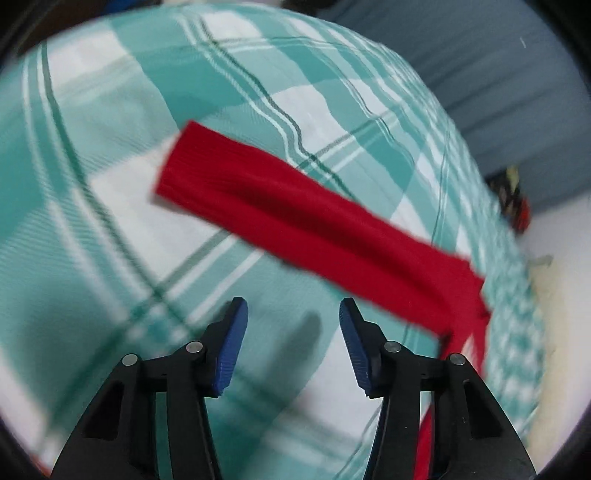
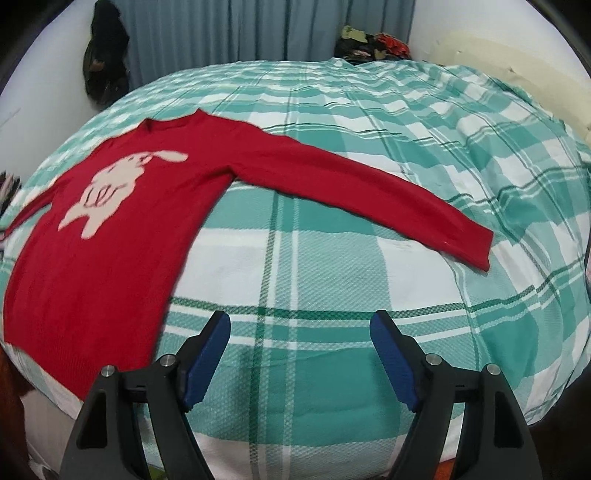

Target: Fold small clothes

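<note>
A red sweater [image 2: 110, 240] with a pale pink rabbit figure [image 2: 110, 184] lies flat, front up, on a teal and white plaid bedspread [image 2: 332, 258]. One sleeve [image 2: 351, 181] stretches out to the right and ends in a cuff [image 2: 469, 243]. In the left wrist view the other red sleeve [image 1: 295, 218] runs diagonally across the spread [image 1: 92, 184], blurred. My left gripper [image 1: 293, 310] hovers just short of that sleeve, open, with nothing between its blue pads. My right gripper [image 2: 300, 321] stands open over bare bedspread, to the right of the sweater's hem.
Blue-grey curtains [image 2: 221, 33] hang behind the bed. A pile of dark and coloured clothes [image 2: 373, 46] sits at the far edge of the bed. A dark bag or garment [image 2: 105, 62] hangs at the back left. A white wall [image 2: 498, 33] is at the right.
</note>
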Motion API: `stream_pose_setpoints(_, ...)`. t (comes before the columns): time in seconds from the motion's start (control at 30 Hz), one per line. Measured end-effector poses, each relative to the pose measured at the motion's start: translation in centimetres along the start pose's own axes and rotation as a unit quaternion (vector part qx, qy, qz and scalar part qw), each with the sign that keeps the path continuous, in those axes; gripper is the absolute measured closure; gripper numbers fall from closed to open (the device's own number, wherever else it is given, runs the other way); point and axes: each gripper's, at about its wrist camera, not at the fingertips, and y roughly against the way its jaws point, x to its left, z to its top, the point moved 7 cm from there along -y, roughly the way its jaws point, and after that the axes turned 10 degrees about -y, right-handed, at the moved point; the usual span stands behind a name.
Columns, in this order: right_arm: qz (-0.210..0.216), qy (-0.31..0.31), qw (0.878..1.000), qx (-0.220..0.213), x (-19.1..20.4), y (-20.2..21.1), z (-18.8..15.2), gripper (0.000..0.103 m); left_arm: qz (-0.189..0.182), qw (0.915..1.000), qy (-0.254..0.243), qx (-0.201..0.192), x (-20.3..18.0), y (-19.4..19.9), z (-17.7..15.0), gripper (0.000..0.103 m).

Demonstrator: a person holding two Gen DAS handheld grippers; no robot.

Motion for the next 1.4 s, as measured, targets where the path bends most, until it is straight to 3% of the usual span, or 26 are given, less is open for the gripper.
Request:
stream_pose_setpoints(0.13,-0.007,0.014,1.000,0.005,0.4,-0.2,-0.3,0.025,-0.007,0.9990,0.036,-0.024,-0.6,-2.0,1.5,0.053)
stream_pose_setpoints(0.23,-0.007,0.013,1.000,0.006,0.5,-0.4,-0.1,0.025,-0.007,0.9987,0.045,-0.023,-0.5,-3.0,2.1,0.100)
stream_pose_setpoints(0.3,-0.009,0.013,1.000,0.010,0.5,-0.7,0.0,0.025,-0.017,0.9980,0.056,-0.021,0.1,-3.0,2.1,0.102)
stream_pose_setpoints(0.43,-0.009,0.013,1.000,0.010,0.5,-0.7,0.1,0.025,0.014,0.9994,0.031,0.010,0.9,-1.0,0.9,0.102)
stream_pose_setpoints(0.63,-0.008,0.014,1.000,0.018,0.6,-1.0,0.0,0.025,0.070,0.9966,-0.019,0.040,0.8,-1.2,0.3,0.092)
stream_pose_setpoints(0.7,-0.006,0.015,1.000,0.013,0.7,-0.8,0.0,0.025,0.096,0.9942,-0.032,0.036,0.5,-0.2,-0.2,0.078)
stream_pose_setpoints(0.77,-0.004,0.013,1.000,0.005,0.7,-0.1,0.1,0.025,0.141,0.9884,-0.053,0.018,-0.1,1.8,-1.1,0.053)
stream_pose_setpoints(0.8,-0.002,0.010,1.000,0.004,0.7,0.1,0.2,0.025,0.154,0.9850,-0.078,-0.004,-1.2,3.4,-2.0,0.049)
stream_pose_setpoints(0.87,0.024,-0.018,0.999,0.014,1.0,0.7,0.1,0.025,0.149,0.9808,-0.123,-0.025,-3.7,5.3,-4.2,0.047)
stream_pose_setpoints(0.97,0.100,-0.067,0.992,0.032,2.9,1.3,0.0,0.025,0.103,0.9747,-0.197,-0.023,-8.7,6.2,-8.1,0.047)
stream_pose_setpoints(1.07,0.154,-0.056,0.986,0.039,6.8,1.7,0.0,0.026,0.034,0.9611,-0.274,-0.004,-14.3,5.7,-13.4,0.047)
stream_pose_setpoints(1.13,0.181,-0.021,0.983,0.038,9.7,2.2,-0.2,0.026,0.006,0.9458,-0.324,0.014,-17.1,4.6,-17.4,0.047)
stream_pose_setpoints(1.2,0.214,0.013,0.976,0.047,12.3,2.5,-1.3,0.026,-0.003,0.9335,-0.357,0.038,-18.1,3.2,-20.2,0.054)
stream_pose_setpoints(1.23,0.222,0.032,0.973,0.060,13.1,2.2,-2.3,0.026,0.000,0.9245,-0.375,0.069,-17.8,1.8,-22.2,0.063)
stream_pose_setpoints(1.27,0.216,0.041,0.973,0.072,13.2,1.7,-3.2,0.026,0.012,0.9180,-0.386,0.091,-17.4,1.0,-23.2,0.073)
stream_pose_setpoints(1.3,0.190,0.053,0.975,0.106,12.8,0.5,-4.9,0.028,0.041,0.9074,-0.403,0.113,-16.4,0.0,-24.1,0.076)
stream_pose_setpoints(1.33,0.161,0.054,0.977,0.132,11.9,-0.5,-6.3,0.031,0.051,0.8993,-0.423,0.100,-15.7,0.4,-24.7,0.078)
stream_pose_setpoints(1.4,0.125,0.030,0.981,0.144,9.5,-0.8,-7.7,0.031,0.063,0.8947,-0.432,0.095,-14.9,1.9,-24.8,0.078)
